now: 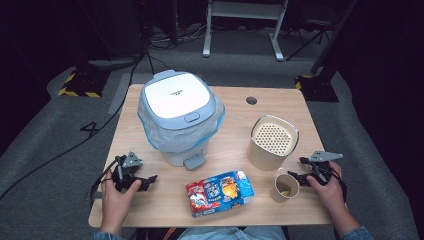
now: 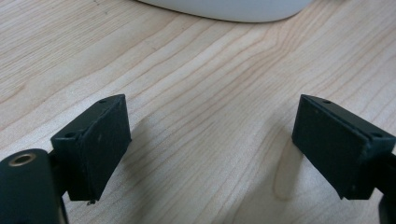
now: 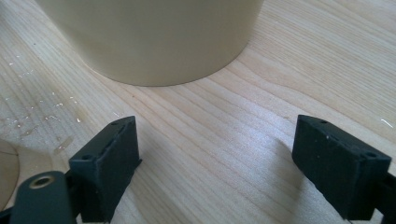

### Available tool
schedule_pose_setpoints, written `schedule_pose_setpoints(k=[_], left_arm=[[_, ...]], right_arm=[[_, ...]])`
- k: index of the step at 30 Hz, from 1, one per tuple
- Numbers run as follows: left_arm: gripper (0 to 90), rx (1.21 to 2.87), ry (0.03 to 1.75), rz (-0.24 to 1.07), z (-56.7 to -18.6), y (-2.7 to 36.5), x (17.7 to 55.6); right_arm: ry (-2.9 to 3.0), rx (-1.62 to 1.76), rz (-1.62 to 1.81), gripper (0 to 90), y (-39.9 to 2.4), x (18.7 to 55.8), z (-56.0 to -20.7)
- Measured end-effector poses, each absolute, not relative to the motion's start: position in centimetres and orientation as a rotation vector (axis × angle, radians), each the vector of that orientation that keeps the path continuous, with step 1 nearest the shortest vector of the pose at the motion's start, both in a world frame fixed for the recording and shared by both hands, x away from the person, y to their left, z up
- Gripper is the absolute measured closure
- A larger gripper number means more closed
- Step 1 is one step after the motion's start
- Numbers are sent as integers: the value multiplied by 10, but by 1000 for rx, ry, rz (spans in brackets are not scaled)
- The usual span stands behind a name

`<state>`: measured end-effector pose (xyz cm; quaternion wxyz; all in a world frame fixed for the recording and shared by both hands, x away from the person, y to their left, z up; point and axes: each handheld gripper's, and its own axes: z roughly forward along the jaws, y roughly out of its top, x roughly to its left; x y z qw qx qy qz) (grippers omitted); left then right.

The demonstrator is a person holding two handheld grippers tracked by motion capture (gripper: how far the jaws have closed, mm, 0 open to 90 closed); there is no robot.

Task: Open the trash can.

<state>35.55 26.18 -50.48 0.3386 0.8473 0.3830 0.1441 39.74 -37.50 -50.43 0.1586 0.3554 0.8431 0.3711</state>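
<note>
Snack packet (image 1: 220, 193) flat, long axis left-right, right end slightly farther away.

Both claws are matte black. The left claw (image 2: 212, 140) has two chunky rectangular pads (image 2: 95, 144) with small screw holes along the top edge, plus a brass-ringed hole just behind the left pad. The right claw (image 3: 215, 163) looks the same. Each carries a grey three-cornered plate (image 1: 131, 160) and a black cable. Denim-blue sleeve cuffs (image 1: 356, 234).

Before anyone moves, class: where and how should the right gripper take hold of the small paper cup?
Grip the paper cup across its side wall below the rim, coming level from the right gripper. It stands upright and open-topped with something inside, so keep it upright; the open jaws look wide enough.
</note>
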Motion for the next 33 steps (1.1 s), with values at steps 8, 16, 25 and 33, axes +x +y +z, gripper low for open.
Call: schedule_pose_setpoints(k=[8,16,25,33], left_arm=[[115,2209,996,380,-505,262,356],[117,2205,1007,382,-505,262,356],[106,2188,1046,396,-505,259,356],[475,2128,1252,224,-488,263,357]], right_arm=[[2412,1015,1061,151,-375,397,-504],[2412,1014,1059,151,-375,397,-504],[2411,1014,1060,151,-375,397,-504],[2412,1014,1059,151,-376,397,-504]])
